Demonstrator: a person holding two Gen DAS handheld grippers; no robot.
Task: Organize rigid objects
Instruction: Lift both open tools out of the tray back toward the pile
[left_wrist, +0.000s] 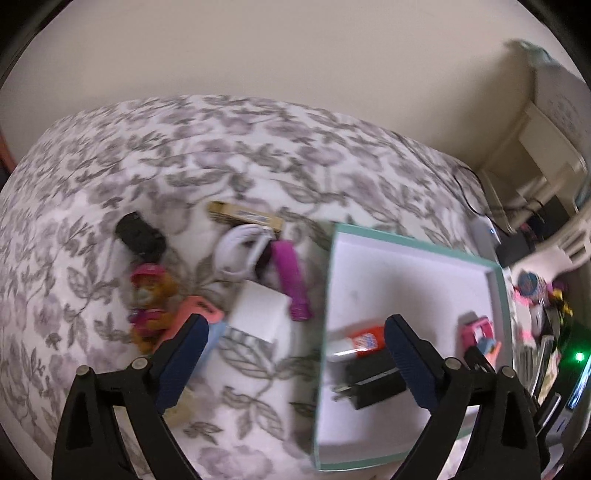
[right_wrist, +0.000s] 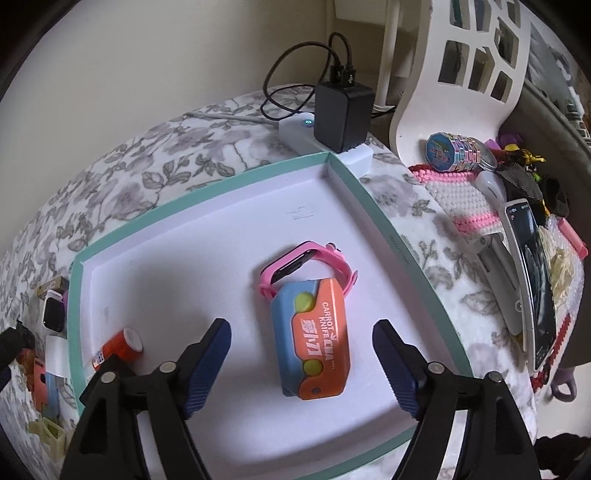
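1. The right tongs (right_wrist: 301, 334) stand wide apart at the bottom of the right wrist view, holding nothing; the carrot knife toy (right_wrist: 312, 339) lies flat between the two blue fingertips, touching neither.
2. That blue and orange toy rests on the white floor of a shallow tray with a teal rim (right_wrist: 391, 236), with its upper end lying over the strap of a pink watch (right_wrist: 299, 264).
3. An orange and white glue tube (right_wrist: 118, 349) lies in the tray's lower left corner, well apart from the toy.
4. Beyond the tray's far corner, top centre of the frame, a black charger block (right_wrist: 341, 114) sits on a white power strip (right_wrist: 295, 131).
5. The left tongs (left_wrist: 295, 336) are also spread wide and empty, low in the left wrist view; this picture is blurred.
6. Their right finger overlaps the tray (left_wrist: 413, 240), where a black plug adapter (left_wrist: 369, 384) lies just below the glue tube (left_wrist: 360, 343); the watch (left_wrist: 476, 328) and toy sit at the tray's right side.
7. Their left finger (left_wrist: 184, 358) stands over loose things on the flowered bed cover (left_wrist: 221, 147).
8. On the cover left of the tray lie a white box (left_wrist: 258, 314), a purple stick-shaped item (left_wrist: 290, 280), a coiled white cable (left_wrist: 240, 251), a tan box (left_wrist: 245, 218), a black object (left_wrist: 138, 234), a small figure in a pink cap (left_wrist: 149, 299) and a salmon-pink item (left_wrist: 197, 314).
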